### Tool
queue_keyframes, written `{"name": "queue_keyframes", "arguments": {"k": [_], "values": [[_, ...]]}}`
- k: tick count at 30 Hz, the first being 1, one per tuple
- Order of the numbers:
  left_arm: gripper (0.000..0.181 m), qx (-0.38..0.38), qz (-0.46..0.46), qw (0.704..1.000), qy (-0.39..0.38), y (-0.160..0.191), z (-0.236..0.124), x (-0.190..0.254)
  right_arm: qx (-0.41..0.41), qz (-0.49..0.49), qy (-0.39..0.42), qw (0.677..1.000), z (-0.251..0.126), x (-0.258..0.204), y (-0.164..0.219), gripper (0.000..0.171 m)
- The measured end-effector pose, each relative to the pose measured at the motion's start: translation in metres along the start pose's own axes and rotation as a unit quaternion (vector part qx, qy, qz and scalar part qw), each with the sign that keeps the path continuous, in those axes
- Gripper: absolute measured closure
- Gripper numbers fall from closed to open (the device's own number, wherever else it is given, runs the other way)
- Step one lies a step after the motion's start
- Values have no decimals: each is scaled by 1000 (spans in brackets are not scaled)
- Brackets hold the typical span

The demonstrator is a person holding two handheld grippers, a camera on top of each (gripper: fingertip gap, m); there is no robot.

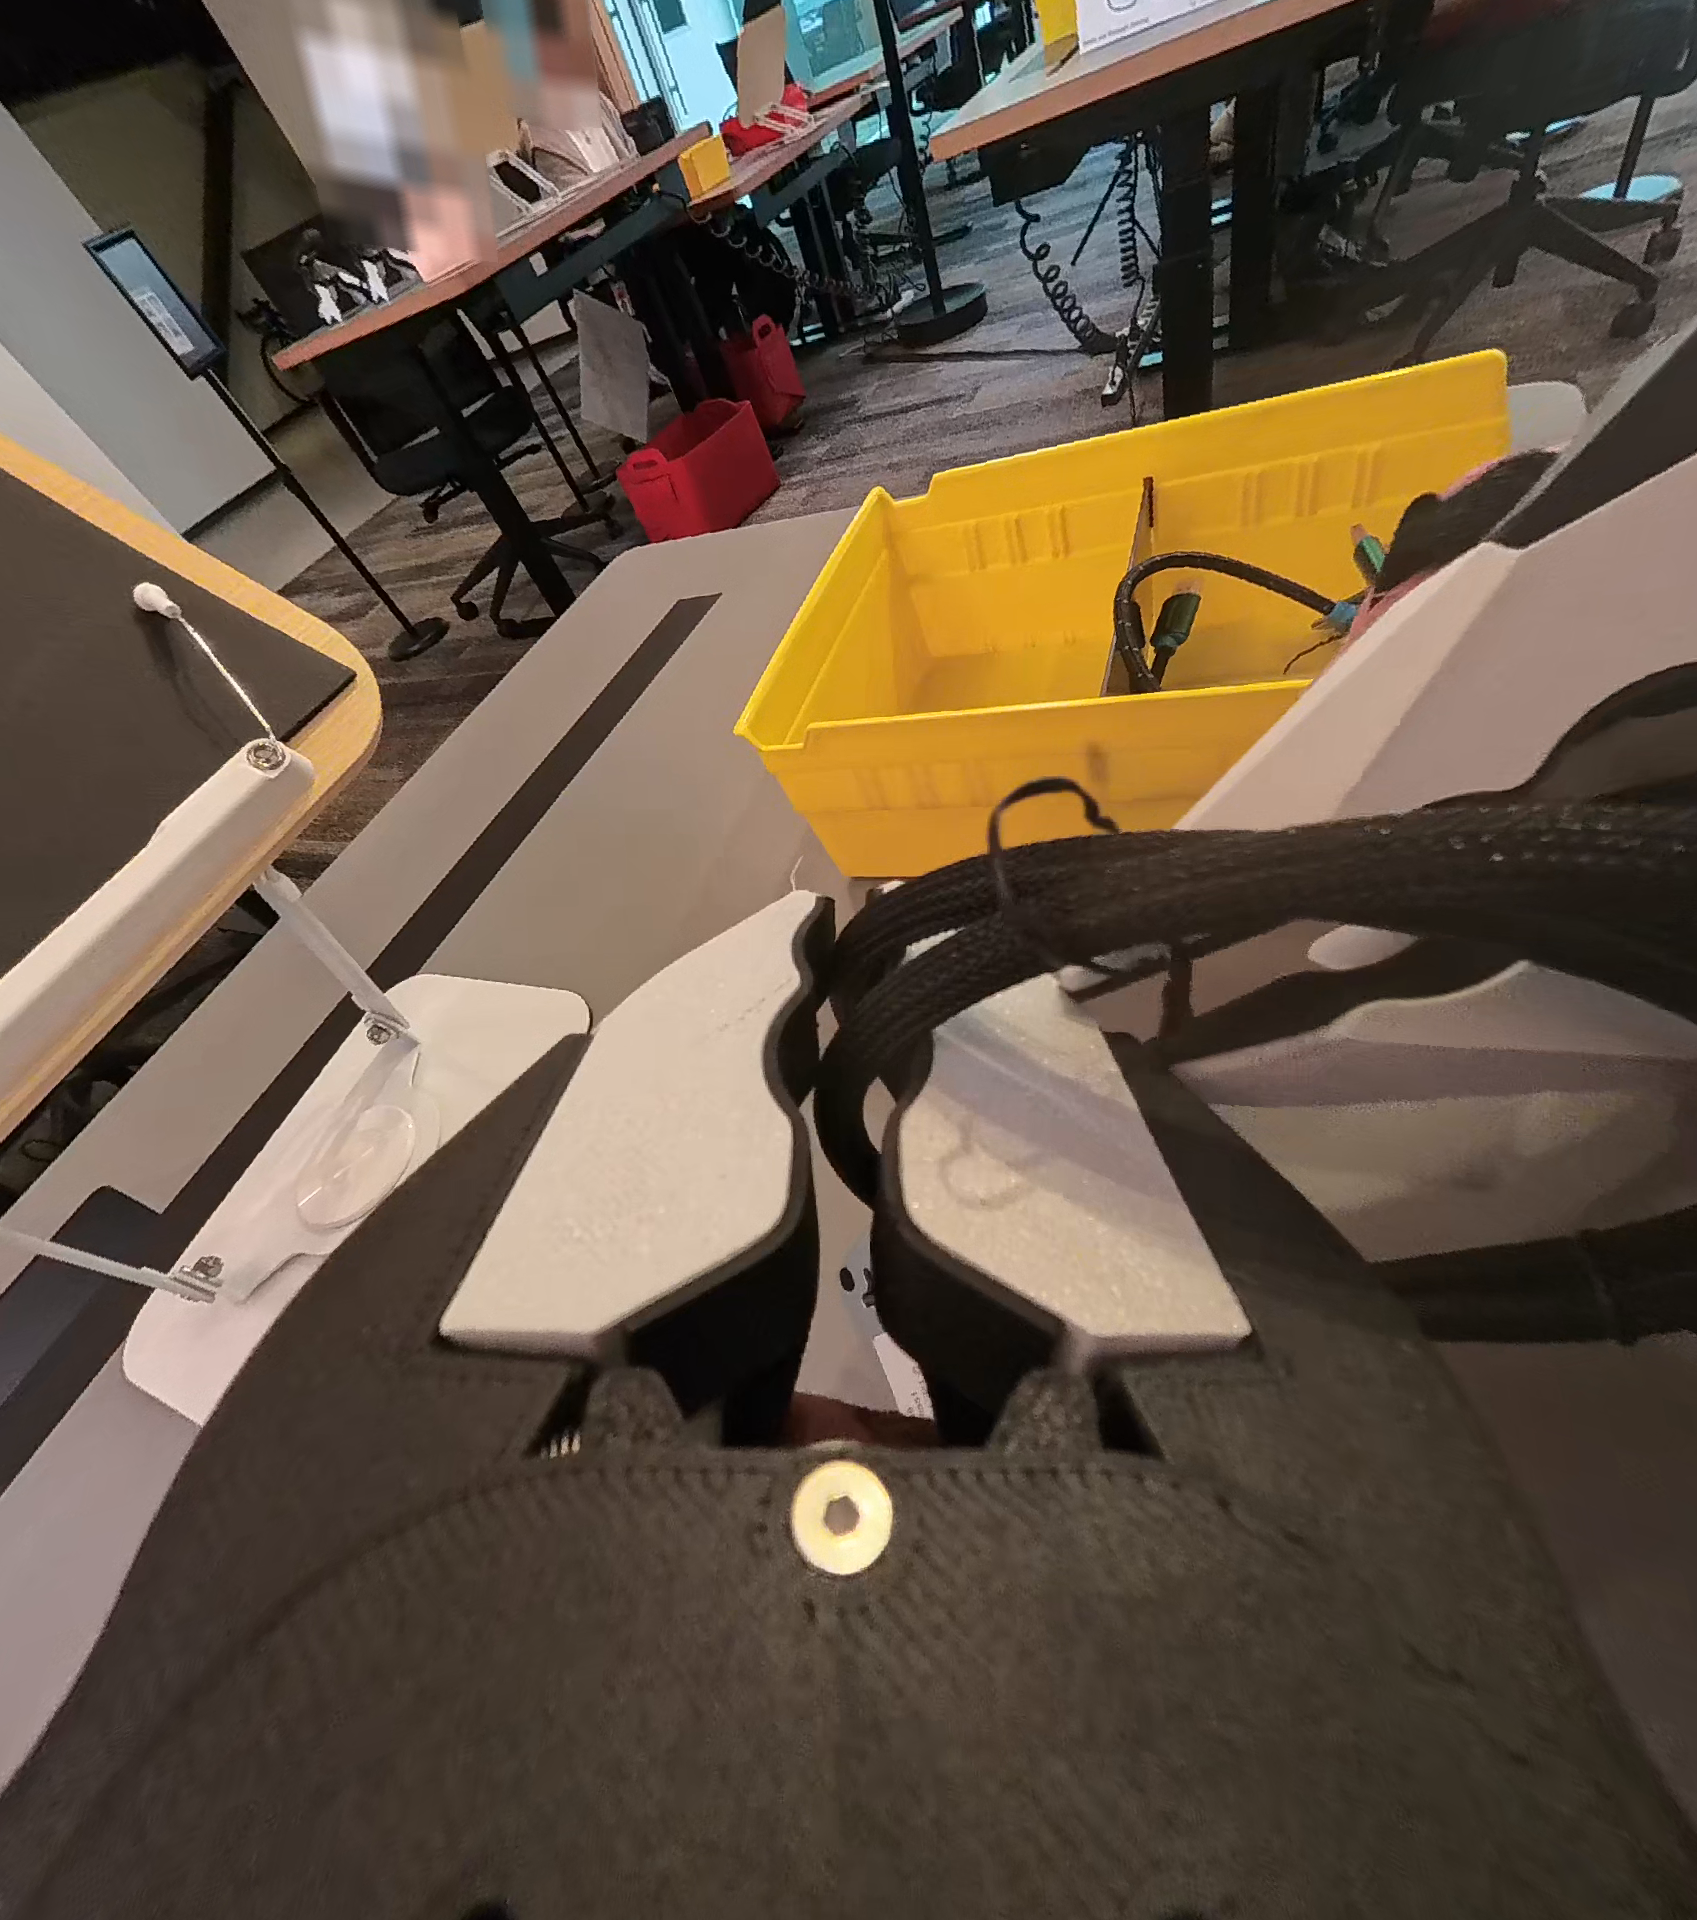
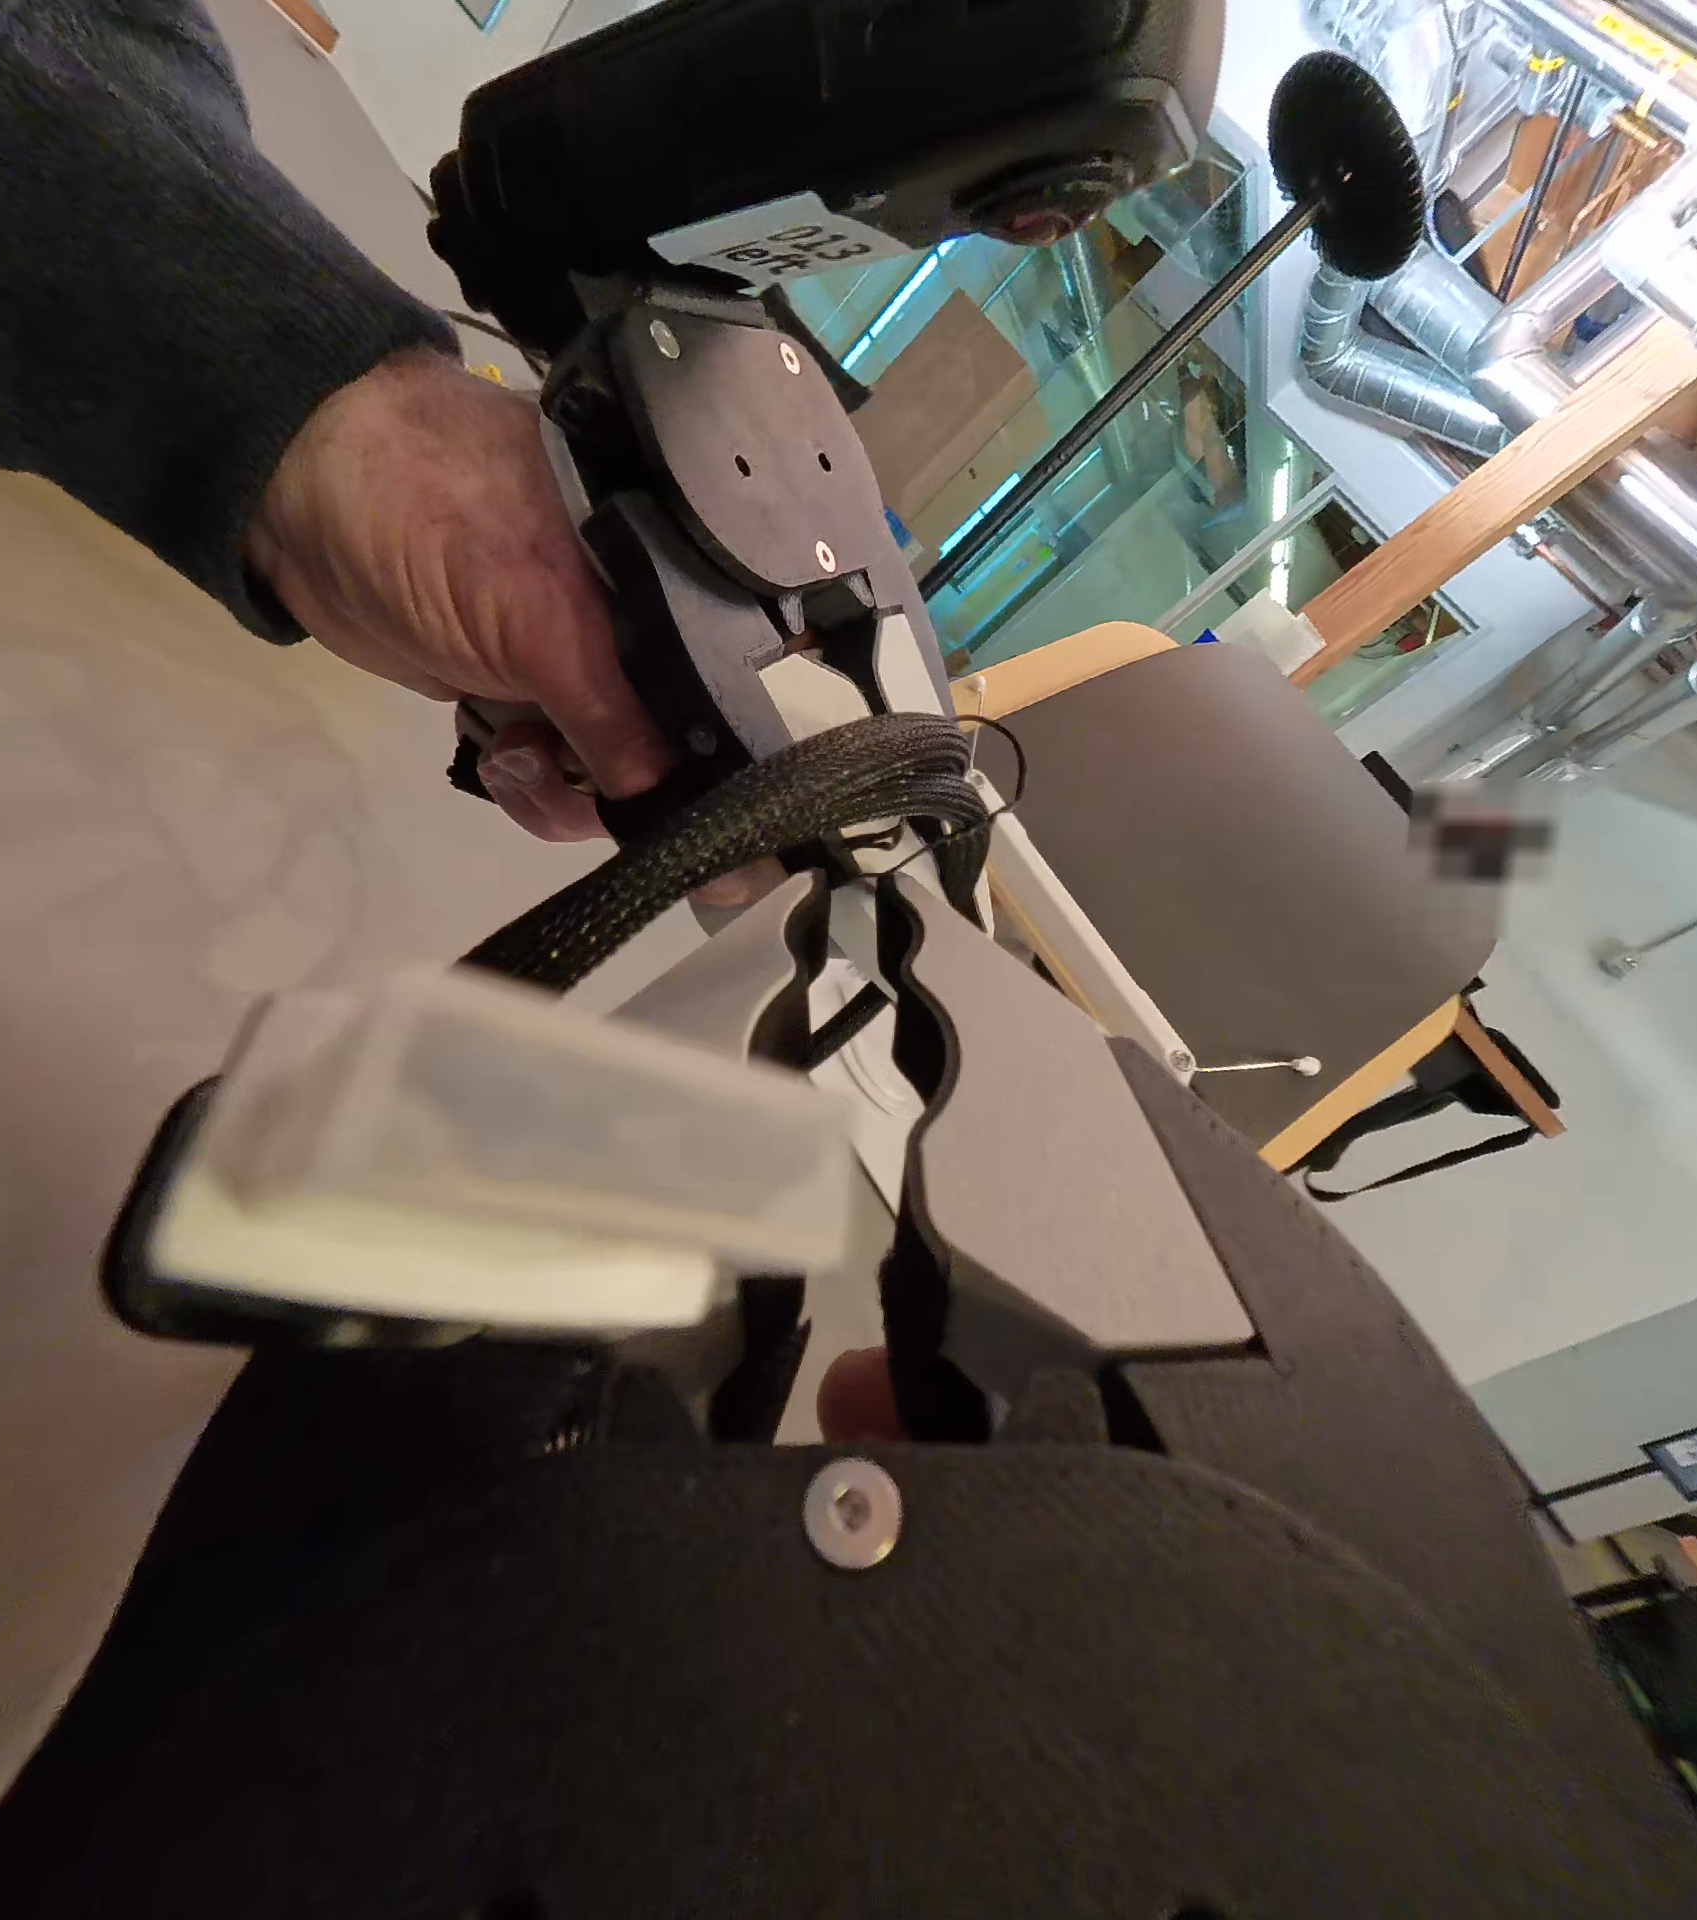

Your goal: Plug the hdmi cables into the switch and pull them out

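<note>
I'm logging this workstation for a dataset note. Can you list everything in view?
braided cables: one bundle, black, between both tongs
bin: one, yellow, divided, on the grey table
loose cable: one, black, inside the bin
tilted board: one, black with wood edge, left side
red bins: two, floor behind
hand: one, dark sleeve, holding the left tongs
left tongs: white pads, closed on the braided cables
right tongs: white pads, grip unclear
</note>
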State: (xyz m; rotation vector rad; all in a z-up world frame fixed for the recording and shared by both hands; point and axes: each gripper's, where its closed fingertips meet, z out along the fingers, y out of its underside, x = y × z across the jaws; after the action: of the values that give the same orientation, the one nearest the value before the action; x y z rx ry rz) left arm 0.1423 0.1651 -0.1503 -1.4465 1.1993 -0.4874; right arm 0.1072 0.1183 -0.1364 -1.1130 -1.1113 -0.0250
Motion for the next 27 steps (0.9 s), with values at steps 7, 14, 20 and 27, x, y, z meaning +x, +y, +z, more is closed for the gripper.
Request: {"name": "queue_keyframes", "arguments": {"k": [7,14,20,27], "values": [[177,1,4,1000,-9,-2,-2,-4,21,130,-66,989,-6,-2,2,152],[177,0,8,1000,-10,-2,1,-2,54,248,-84,964,-13,8,-4,149],[177,-1,16,1000,-11,-3,5,2,34,263,-76,961,-7,6,-6,160],[177,-4,24,1000,-15,-2,8,3,17,272,-60,960,-6,9,1,167]]}}
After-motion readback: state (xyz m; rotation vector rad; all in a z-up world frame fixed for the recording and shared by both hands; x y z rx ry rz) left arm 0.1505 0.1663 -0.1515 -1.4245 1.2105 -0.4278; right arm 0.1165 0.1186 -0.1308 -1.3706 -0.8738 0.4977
